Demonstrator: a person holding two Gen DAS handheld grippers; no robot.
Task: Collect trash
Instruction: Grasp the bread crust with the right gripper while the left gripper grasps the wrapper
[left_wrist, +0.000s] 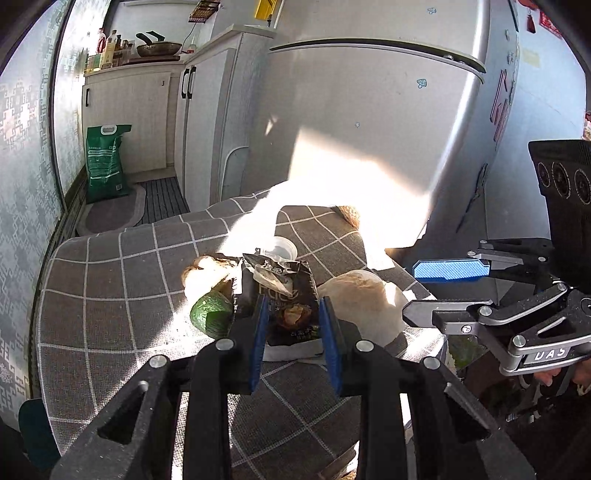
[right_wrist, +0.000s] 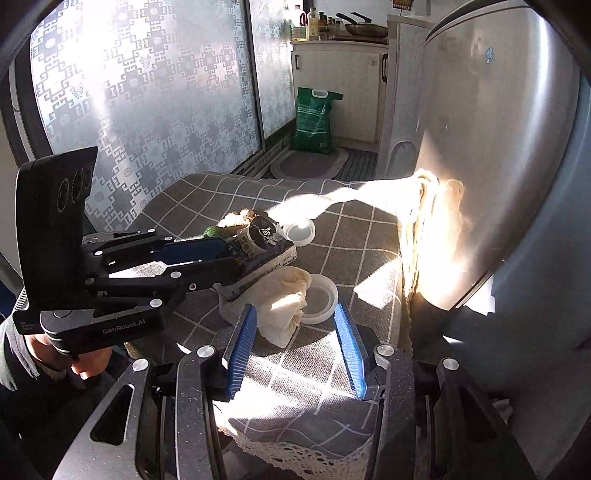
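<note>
Sun glare washes out the far edge of the checked tablecloth (left_wrist: 110, 295), and the pile's left side is hard to read: a green thing (left_wrist: 210, 314) and something tan behind it, can't name either. My left gripper (left_wrist: 294, 325) is partly open, blue pads either side of the black snack wrapper (left_wrist: 280, 295); contact unclear in both views. My right gripper (right_wrist: 295, 350) is wide open, holding nothing, just short of the crumpled paper towel (right_wrist: 284, 302). Two white plastic lids: one (right_wrist: 319, 299) beside the towel, one (right_wrist: 301, 230) behind the wrapper. One wrapper, one towel.
</note>
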